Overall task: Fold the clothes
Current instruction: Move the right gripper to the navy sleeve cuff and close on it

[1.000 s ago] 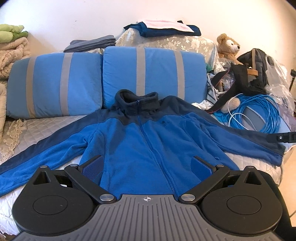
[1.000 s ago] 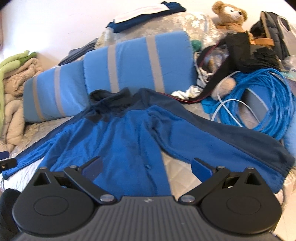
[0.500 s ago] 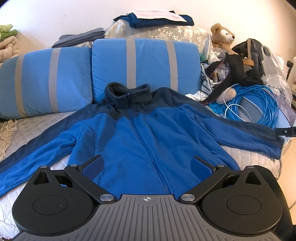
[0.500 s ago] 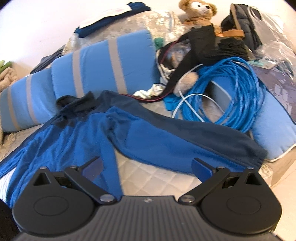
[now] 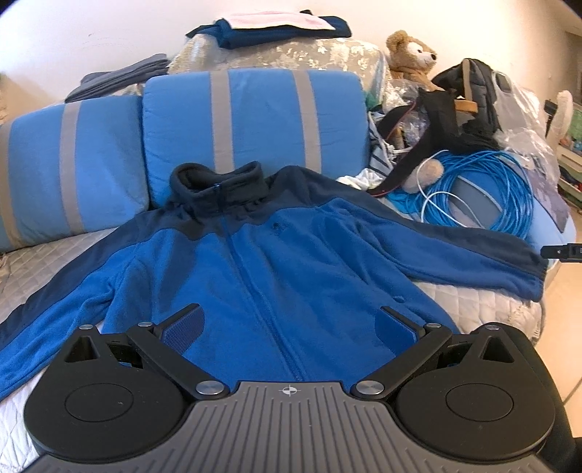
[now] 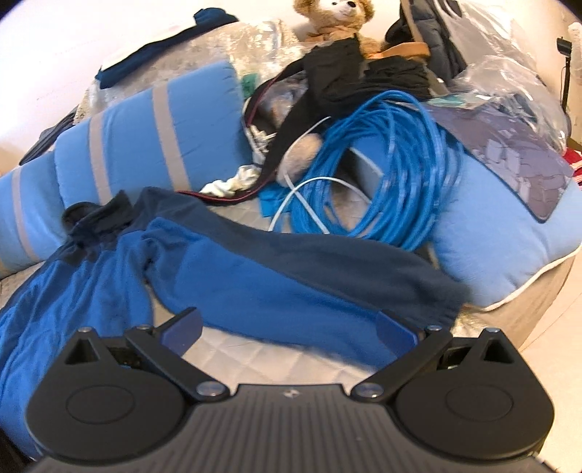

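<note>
Surface: a bed covered by a pale quilted spread [image 5: 469, 302], set against a cream wall.
Backdrop: two blue cushions with grey stripes [image 5: 251, 120] stand along the back, with folded clothes [image 5: 276, 27] stacked on a floral-covered mound behind them.
Clutter: a teddy bear [image 5: 411, 54], a black bag [image 5: 469, 98] and a coil of blue cable [image 6: 385, 171] crowd the right side of the bed; a light blue pillow [image 6: 509, 247] lies just beside the cable.
Jacket: a blue fleece jacket [image 5: 276, 269] with navy collar and shoulders lies face up, zipped, collar toward the cushions, both sleeves spread outward.
Left gripper [image 5: 289, 327]: jaws wide apart and holding nothing, it sits over the jacket's lower front, the zip running between the two fingers.
Right gripper [image 6: 289, 329]: jaws wide apart and empty, it sits over the jacket's right sleeve [image 6: 298, 287], near the cuff end; the sleeve crosses the gap between the fingers, and whether the pads touch the cloth cannot be told.
Sleeve end: the navy cuff lies near the light blue pillow, at the edge of the bed.
</note>
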The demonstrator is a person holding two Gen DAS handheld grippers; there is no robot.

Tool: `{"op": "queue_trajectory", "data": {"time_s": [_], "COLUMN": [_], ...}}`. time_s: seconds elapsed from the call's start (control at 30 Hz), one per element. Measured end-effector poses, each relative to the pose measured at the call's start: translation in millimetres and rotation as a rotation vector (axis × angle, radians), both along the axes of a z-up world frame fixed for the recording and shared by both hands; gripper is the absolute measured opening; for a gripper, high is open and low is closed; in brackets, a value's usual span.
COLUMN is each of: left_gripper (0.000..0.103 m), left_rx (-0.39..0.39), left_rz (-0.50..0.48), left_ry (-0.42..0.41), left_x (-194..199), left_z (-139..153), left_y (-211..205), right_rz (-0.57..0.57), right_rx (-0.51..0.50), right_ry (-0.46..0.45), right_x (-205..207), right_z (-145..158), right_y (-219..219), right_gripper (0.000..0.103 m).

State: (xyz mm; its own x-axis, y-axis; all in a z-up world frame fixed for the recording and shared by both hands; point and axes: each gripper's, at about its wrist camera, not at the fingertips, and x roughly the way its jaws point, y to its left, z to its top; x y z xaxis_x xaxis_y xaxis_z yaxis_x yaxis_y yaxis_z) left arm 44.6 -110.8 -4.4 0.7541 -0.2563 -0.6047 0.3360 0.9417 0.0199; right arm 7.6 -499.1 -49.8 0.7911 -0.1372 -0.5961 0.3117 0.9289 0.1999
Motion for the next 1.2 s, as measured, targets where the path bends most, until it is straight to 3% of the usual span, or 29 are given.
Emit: {"op": "queue_trajectory", "data": {"time_s": [0.33, 0.83, 1.0, 1.2], "left_gripper": [0.102, 0.102, 0.102, 0.102], "left_rx": [0.009, 0.02, 0.021, 0.023], "left_rz": [-0.023, -0.032, -0.03, -0.022], "left_ry": [0.014, 0.031, 0.036, 0.041], "left_x": [10, 13, 15, 17], "left_z": [-6, -11, -13, -15], "left_y": [-16, -27, -27, -24], "right_rz": [-0.063, -0.074, -0.084, -0.124], "right_rx": [0.011, 0.009, 0.045, 0.158], "right_ry": [-0.002, -0.018, -0.028, -0.036], "right_x": [-15, -20, -16, -19], "right_z": [-24, -47, -60, -84], "right_y": [-51, -78, -98, -119], "right_gripper": [0.102, 0.102, 0.102, 0.102]}}
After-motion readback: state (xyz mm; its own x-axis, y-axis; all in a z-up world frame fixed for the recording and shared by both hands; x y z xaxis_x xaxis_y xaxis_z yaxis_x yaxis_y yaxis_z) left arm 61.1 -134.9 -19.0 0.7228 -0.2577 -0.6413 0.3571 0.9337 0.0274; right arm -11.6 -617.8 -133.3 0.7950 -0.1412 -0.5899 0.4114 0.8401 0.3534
